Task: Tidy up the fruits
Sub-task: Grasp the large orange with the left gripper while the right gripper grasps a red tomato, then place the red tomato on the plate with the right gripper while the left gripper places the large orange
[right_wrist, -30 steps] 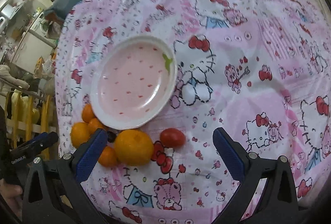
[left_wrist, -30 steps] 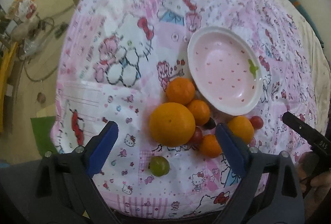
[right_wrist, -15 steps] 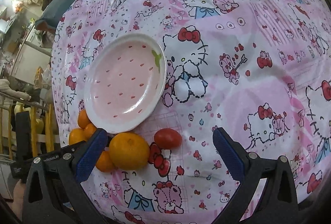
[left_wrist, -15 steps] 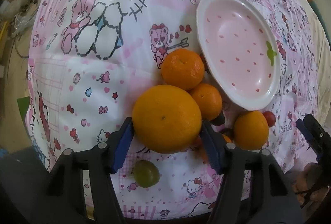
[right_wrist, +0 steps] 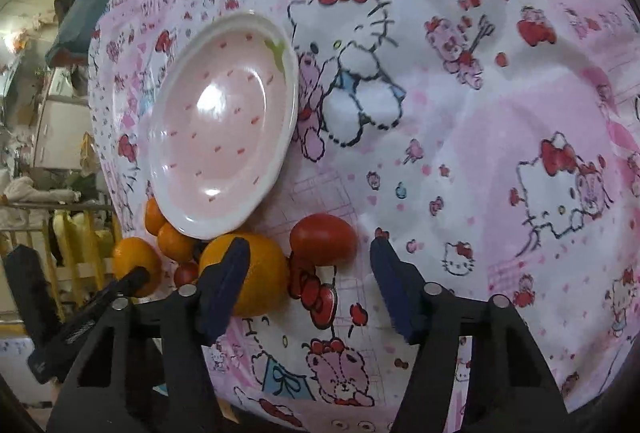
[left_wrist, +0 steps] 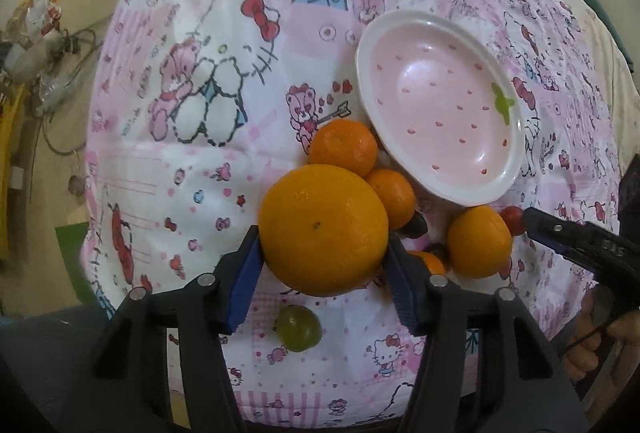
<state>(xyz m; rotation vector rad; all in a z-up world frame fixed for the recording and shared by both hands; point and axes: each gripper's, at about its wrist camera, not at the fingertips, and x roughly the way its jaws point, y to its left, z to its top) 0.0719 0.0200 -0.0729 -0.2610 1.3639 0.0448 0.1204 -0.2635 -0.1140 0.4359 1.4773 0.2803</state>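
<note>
Left gripper (left_wrist: 322,275) clamped on the large orange (left_wrist: 323,229), just off the pink plate (left_wrist: 472,195), near the cloth's (left_wrist: 180,169) front edge. Only there: a green grape (left_wrist: 299,328). Right gripper (right_wrist: 308,273), jaws just narrowing, apart around the red tomato (right_wrist: 323,239).

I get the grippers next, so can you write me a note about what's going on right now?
Left gripper: has just closed on the big orange; fingers press both its sides.
Right gripper: has just been closing, not gripping; red tomato lies between its fingers, untouched.
Pink plate: holds no fruit.
Smaller oranges crowd beside the plate; green fruit lies apart, nearer you.
Done: one grasp. Left: every fruit.
</note>
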